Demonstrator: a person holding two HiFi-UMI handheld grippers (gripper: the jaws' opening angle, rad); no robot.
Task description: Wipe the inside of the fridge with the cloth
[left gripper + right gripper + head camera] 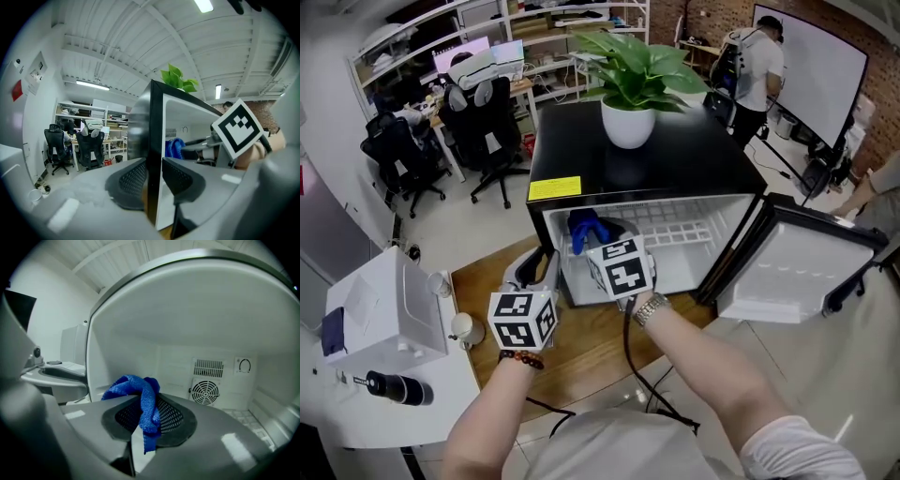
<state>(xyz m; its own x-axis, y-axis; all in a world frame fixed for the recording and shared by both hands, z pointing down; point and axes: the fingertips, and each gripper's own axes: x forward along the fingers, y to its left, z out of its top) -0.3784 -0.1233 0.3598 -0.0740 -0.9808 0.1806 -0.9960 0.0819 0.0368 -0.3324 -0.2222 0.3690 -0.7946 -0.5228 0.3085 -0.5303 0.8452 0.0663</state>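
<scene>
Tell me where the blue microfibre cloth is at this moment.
In the head view, the blue microfibre cloth is inside the open black mini fridge, near its left wall, pinched in the right claw.

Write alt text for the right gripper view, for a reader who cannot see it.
The right gripper holds a blue cloth pinched between its jaws, reaching into the white interior of a mini fridge. A round fan grille and a dial show at the back.
</scene>
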